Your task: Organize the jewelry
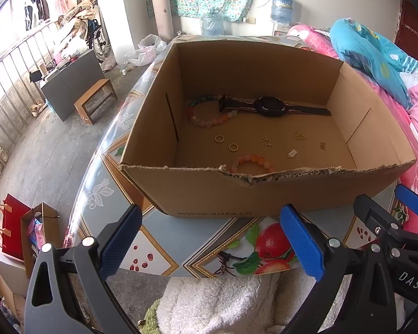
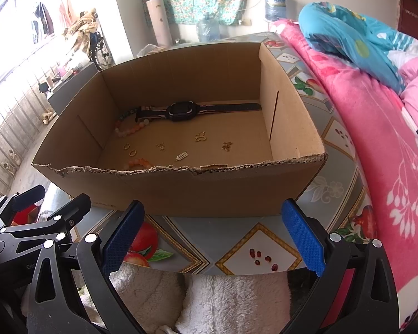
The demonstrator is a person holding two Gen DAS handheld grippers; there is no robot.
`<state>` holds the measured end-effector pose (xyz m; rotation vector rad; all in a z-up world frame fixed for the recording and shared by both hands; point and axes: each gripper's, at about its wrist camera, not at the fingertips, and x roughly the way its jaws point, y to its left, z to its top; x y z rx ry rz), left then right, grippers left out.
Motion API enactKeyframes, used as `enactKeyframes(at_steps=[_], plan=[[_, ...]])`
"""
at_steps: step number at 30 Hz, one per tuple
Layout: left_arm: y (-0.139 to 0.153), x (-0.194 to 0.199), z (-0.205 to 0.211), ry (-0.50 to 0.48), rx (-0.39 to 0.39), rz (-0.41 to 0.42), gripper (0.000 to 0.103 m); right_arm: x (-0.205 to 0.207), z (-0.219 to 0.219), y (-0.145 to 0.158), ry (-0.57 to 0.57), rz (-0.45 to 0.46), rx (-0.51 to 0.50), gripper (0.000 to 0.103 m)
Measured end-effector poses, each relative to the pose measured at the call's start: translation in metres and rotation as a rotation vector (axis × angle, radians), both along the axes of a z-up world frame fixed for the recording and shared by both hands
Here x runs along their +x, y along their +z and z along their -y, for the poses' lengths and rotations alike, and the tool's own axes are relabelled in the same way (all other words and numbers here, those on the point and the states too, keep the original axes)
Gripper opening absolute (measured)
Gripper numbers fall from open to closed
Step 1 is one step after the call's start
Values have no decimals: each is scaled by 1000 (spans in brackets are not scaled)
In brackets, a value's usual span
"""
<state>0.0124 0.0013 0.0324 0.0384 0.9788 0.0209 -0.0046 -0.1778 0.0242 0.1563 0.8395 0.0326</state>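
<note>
An open cardboard box (image 1: 209, 194) (image 2: 209, 192) stands on the patterned table. Inside lie a black watch (image 1: 270, 106) (image 2: 181, 111), a multicoloured bead bracelet (image 1: 209, 115) (image 2: 129, 128), an orange bead bracelet (image 1: 252, 162) (image 2: 140, 163), two gold rings (image 1: 225, 142) (image 2: 129, 149) and several small gold charms (image 1: 299, 135) (image 2: 200, 137). My left gripper (image 1: 211, 239) is open and empty in front of the box's near wall. My right gripper (image 2: 213, 235) is open and empty, also in front of the box. The right gripper shows at the right of the left wrist view (image 1: 390, 222).
The table (image 1: 181, 250) (image 2: 237, 239) has a fruit-print cover. A white fluffy cloth (image 1: 217, 303) (image 2: 209, 300) lies below its near edge. Pink and blue bedding (image 1: 376, 55) (image 2: 376, 111) piles up to the right. Floor, bench (image 1: 96, 100) and bags (image 1: 14, 231) are to the left.
</note>
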Motion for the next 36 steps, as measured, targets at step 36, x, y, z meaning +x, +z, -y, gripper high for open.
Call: enactKeyframes(at_steps=[36], plan=[[-3,1,-1,15,-6,-21,97,-3,2,0,3,-1,6,95]])
